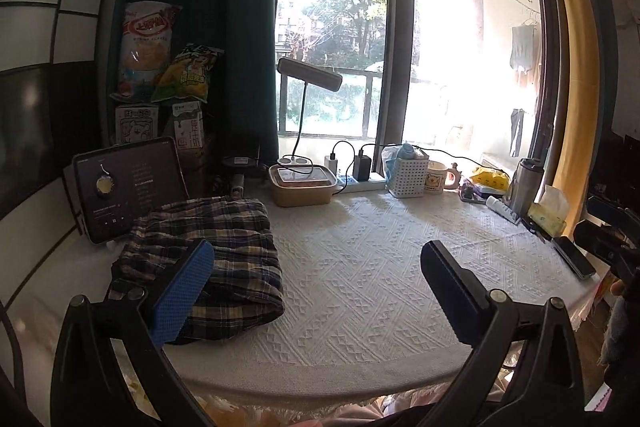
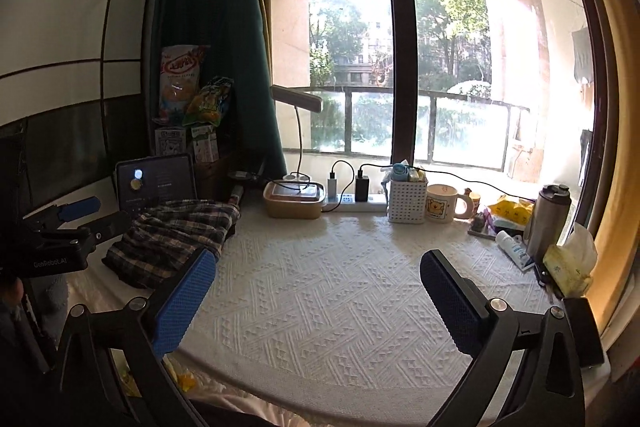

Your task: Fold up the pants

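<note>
The plaid pants (image 1: 216, 259) lie folded in a compact bundle on the left of the table, on the white textured cloth (image 1: 360, 267). They also show in the right wrist view (image 2: 172, 239). My left gripper (image 1: 316, 283) is open and empty, its left finger just in front of the bundle. My right gripper (image 2: 318, 291) is open and empty over the bare cloth, to the right of the pants. The left gripper also shows at the left edge of the right wrist view (image 2: 76, 223).
A tablet (image 1: 128, 187) leans behind the pants. Along the window stand a lunch box (image 1: 302, 187), a power strip (image 1: 360, 183), a white basket (image 1: 408, 175), a mug (image 1: 438, 179), a flask (image 1: 526, 187) and a tissue pack (image 1: 550, 215). A phone (image 1: 574, 257) lies at the right edge.
</note>
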The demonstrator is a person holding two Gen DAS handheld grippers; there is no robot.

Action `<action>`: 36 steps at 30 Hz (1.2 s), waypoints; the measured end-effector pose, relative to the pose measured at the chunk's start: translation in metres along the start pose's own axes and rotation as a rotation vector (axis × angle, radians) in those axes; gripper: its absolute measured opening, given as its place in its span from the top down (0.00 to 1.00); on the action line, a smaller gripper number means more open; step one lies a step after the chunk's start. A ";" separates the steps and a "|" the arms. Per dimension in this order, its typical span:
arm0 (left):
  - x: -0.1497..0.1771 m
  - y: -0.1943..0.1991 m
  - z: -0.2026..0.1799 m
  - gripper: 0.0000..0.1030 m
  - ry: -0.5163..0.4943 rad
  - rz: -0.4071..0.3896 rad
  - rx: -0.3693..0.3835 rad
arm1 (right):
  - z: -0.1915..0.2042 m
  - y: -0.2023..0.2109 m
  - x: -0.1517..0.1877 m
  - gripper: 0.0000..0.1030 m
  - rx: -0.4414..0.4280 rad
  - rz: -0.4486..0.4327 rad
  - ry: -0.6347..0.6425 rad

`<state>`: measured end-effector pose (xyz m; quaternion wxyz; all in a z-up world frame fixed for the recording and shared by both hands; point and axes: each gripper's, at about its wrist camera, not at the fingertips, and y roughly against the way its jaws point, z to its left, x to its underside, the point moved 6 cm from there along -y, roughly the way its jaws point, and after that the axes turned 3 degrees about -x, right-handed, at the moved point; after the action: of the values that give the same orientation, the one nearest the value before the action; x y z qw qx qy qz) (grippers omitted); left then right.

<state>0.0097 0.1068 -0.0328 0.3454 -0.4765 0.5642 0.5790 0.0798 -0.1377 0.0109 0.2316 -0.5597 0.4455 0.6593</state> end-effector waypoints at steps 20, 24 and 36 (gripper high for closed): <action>0.011 -0.007 0.010 0.01 0.022 0.031 -0.011 | 0.003 -0.019 0.018 0.00 0.018 0.070 -0.020; 0.010 -0.006 0.008 0.01 0.016 0.031 -0.006 | 0.005 -0.021 0.019 0.00 0.015 0.077 -0.017; 0.012 -0.006 0.004 0.01 0.005 0.040 -0.005 | 0.006 -0.021 0.020 0.00 0.009 0.076 -0.029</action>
<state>0.0113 0.1094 -0.0468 0.3312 -0.4674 0.5731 0.5860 0.0887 -0.1262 -0.0149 0.2155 -0.5319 0.4659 0.6735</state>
